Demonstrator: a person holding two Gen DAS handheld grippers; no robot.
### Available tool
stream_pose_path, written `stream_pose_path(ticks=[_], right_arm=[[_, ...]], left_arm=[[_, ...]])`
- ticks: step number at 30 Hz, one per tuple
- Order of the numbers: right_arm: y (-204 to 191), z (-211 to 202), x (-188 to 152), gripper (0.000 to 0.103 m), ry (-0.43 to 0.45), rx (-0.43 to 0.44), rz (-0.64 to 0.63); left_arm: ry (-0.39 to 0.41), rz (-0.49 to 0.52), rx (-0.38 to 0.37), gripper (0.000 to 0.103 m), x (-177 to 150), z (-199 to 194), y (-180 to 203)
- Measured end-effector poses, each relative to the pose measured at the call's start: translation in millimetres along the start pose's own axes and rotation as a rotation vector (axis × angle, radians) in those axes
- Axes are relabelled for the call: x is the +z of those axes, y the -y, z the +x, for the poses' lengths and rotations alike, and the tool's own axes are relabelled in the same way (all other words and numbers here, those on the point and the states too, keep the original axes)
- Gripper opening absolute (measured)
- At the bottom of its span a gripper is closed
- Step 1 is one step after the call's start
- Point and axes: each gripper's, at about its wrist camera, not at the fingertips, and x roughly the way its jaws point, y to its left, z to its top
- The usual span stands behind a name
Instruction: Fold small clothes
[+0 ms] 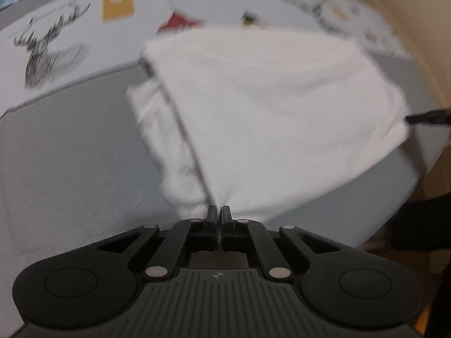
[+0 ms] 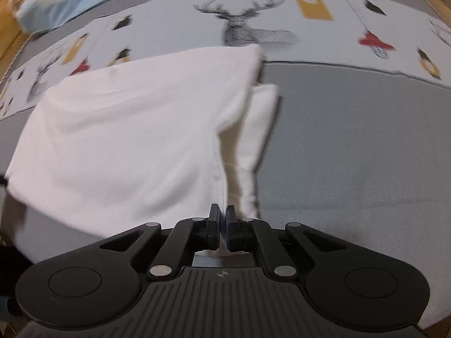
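Soft white garment (image 2: 126, 140), both corners gripper-pinched

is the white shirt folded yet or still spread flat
Partly folded: the white shirt shows a doubled layer with a sleeve underneath, both grippers pinching its edge.

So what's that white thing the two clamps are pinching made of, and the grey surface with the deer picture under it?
The white garment looks like soft matte knit cotton: it drapes, creases and folds limply where the right gripper and left gripper pinch it. The grey bedcover seems a woven printed fabric, matte with a faint weave texture. Motion blur leaves both uncertain.
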Motion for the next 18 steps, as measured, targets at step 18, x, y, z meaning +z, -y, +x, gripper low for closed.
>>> stream_pose_path(ticks=[18], right_arm=[[-18.4,16.4,-6.0,0.009,-0.049,-0.117,-0.105]], left_arm=[[-0.09,0.182,0.079,0.001,11.2,36.5,38.5]])
